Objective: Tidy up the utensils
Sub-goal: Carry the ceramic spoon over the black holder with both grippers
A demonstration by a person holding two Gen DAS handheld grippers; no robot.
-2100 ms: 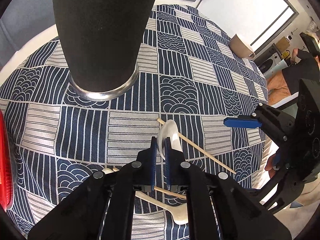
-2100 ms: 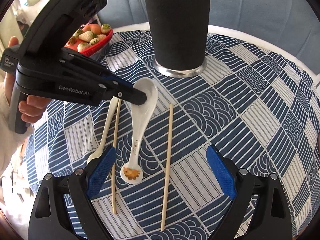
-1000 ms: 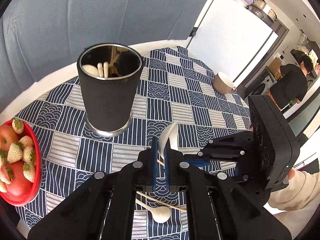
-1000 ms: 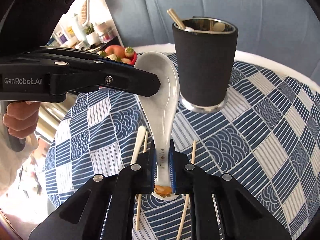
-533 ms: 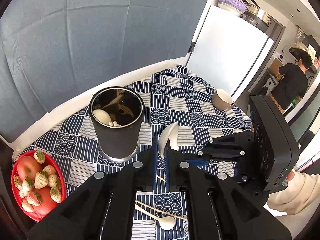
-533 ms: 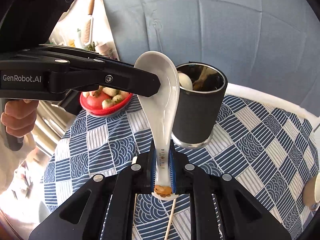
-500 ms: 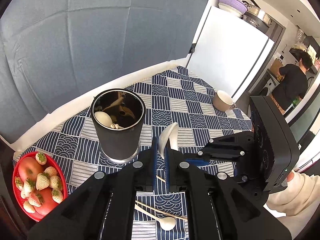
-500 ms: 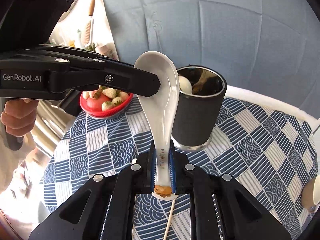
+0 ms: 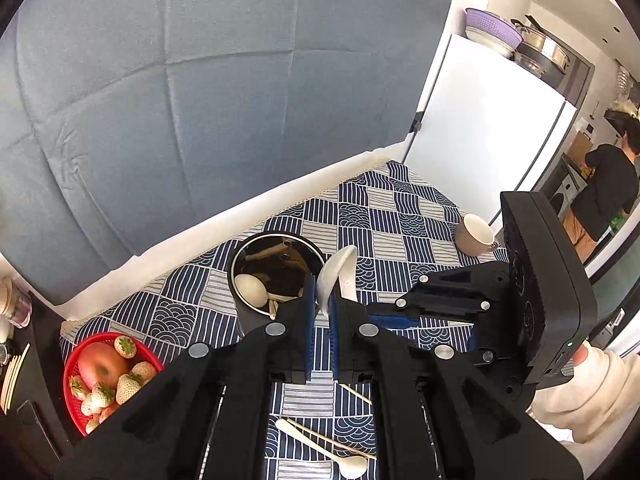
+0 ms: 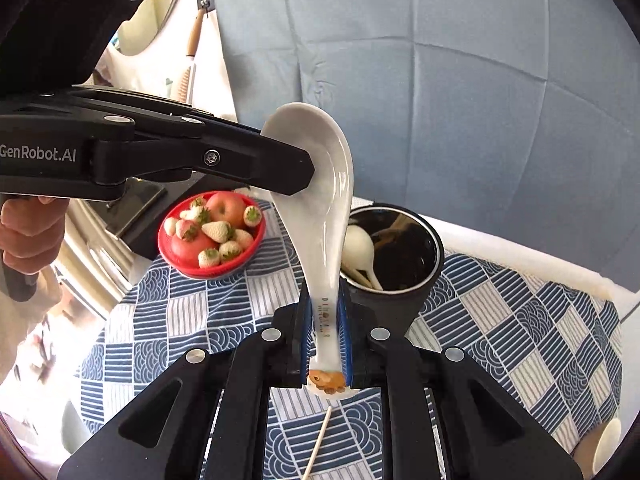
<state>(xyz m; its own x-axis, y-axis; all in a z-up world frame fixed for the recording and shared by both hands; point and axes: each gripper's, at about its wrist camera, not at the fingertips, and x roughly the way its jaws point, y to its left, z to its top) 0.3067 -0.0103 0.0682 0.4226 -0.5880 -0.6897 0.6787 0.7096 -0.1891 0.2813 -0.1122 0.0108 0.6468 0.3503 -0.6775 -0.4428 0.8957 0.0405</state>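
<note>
Both my grippers clamp the white ceramic spoon (image 10: 326,216) at frame centre: right gripper (image 10: 326,344) narrow on its handle, left gripper (image 9: 321,308) narrow on its bowl. Black utensil cup (image 10: 394,258) sits centre-right behind, red fruit bowl (image 10: 212,236) at left.

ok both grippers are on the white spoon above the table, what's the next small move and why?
Probably open the left gripper and let go of the bowl. The white spoon is pinched at both ends: the right gripper clamps its handle, the left its bowl. The black holder, already holding utensils, sits just beyond, so the right one alone could then carry the spoon in.
</note>
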